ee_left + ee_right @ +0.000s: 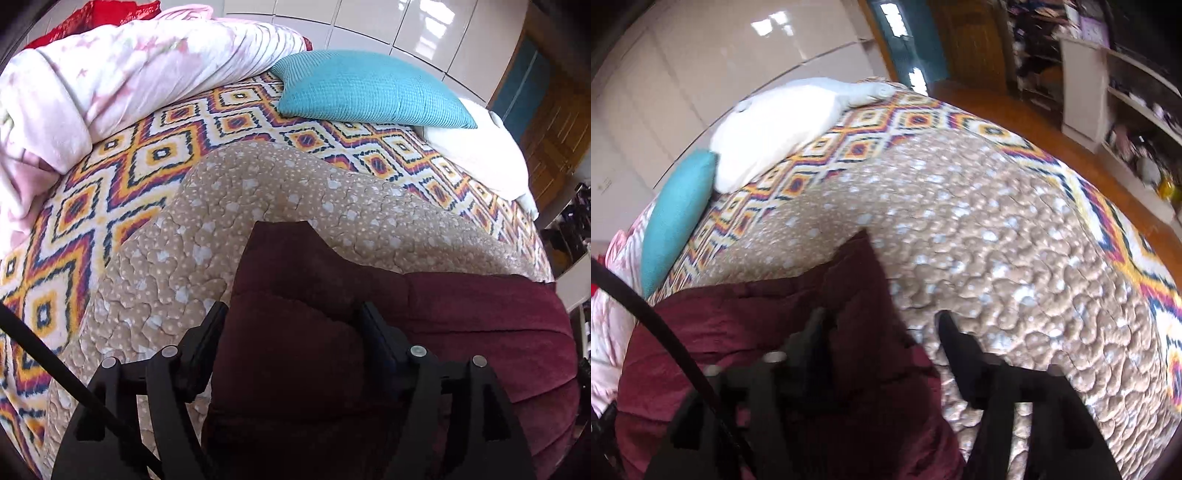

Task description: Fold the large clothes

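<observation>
A large maroon quilted garment (461,317) lies on the beige spotted quilt (258,206) on the bed. In the left wrist view a bunched fold of it fills the gap of my left gripper (291,321), whose jaws stand fairly wide around the thick fabric. In the right wrist view the same maroon garment (738,314) lies at lower left. My right gripper (882,325) is open; a corner of the garment reaches up between its fingers, closer to the left finger, and the right finger (953,339) is over the beige quilt (997,240).
A patterned diamond blanket (122,158) covers the bed. A teal pillow (369,92), a white pillow (480,155) and a pink-white duvet (110,81) lie at the far side. Wooden floor (1015,114) and cluttered shelves (1126,110) stand to the right.
</observation>
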A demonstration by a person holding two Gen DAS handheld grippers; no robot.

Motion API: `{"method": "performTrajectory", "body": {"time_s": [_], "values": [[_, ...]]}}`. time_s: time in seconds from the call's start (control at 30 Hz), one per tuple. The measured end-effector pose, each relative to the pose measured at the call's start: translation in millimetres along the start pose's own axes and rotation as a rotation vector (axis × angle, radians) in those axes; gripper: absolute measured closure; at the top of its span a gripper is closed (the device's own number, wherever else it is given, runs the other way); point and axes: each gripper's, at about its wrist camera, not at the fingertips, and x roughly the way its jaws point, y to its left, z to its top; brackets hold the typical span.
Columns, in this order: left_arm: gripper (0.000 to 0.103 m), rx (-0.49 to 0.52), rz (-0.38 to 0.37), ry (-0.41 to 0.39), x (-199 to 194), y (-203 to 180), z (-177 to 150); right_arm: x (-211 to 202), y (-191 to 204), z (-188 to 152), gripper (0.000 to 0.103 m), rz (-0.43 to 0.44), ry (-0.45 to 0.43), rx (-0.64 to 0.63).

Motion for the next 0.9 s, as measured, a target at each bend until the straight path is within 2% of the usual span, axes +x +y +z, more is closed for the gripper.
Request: {"method": "performTrajectory", "body": {"time_s": [0.1, 0.17, 0.27, 0.37, 0.43, 0.57, 0.63, 0.67, 0.73, 0.83, 0.9], "values": [[0.032, -0.036, -0.056, -0.012, -29.3, 9.0, 1.0, -13.9, -16.0, 5.1, 0.026, 0.064, 0.014, 0.072], [0.032, -0.066, -0.070, -0.039, -56.0, 17.4, 0.8, -37.4, -17.8, 8.2, 0.026, 0.052, -0.022, 0.052], [0.032, -0.087, -0.049, -0.094, -100.6, 29.7, -2.1, -86.2, -15.1, 11.6, 0.026, -0.004, -0.093, -0.030], [0.032, -0.064, 0.039, -0.146, -140.3, 36.0, -10.3, -136.5, -11.0, 13.8, 0.024, -0.026, -0.159, -0.089], [0.032, -0.027, 0.071, -0.168, -163.8, 35.6, -22.6, -162.7, -4.7, 12.4, 0.023, -0.038, -0.189, -0.122], [0.032, 0.067, 0.091, -0.177, -192.6, 26.6, -57.2, -202.4, 16.3, -10.4, 0.023, 0.037, -0.184, -0.193], [0.032, 0.124, 0.073, -0.163, -199.8, 14.3, -82.8, -210.2, 37.4, -35.1, 0.025, 0.096, -0.147, -0.247], [0.032, 0.145, 0.060, -0.155, -200.4, 8.5, -93.7, -208.7, 45.1, -44.8, 0.035, 0.113, -0.132, -0.267], [0.032, 0.186, 0.035, -0.140, -197.0, -4.0, -116.4, -204.7, 70.6, -74.0, 0.046, 0.182, -0.074, -0.323], [0.032, 0.240, 0.000, -0.130, -183.5, -23.3, -142.8, -188.0, 107.7, -114.9, 0.051, 0.329, 0.028, -0.357], [0.032, 0.274, 0.029, -0.113, -167.4, -34.6, -152.6, -175.5, 127.0, -136.8, 0.051, 0.414, 0.081, -0.370]]}}
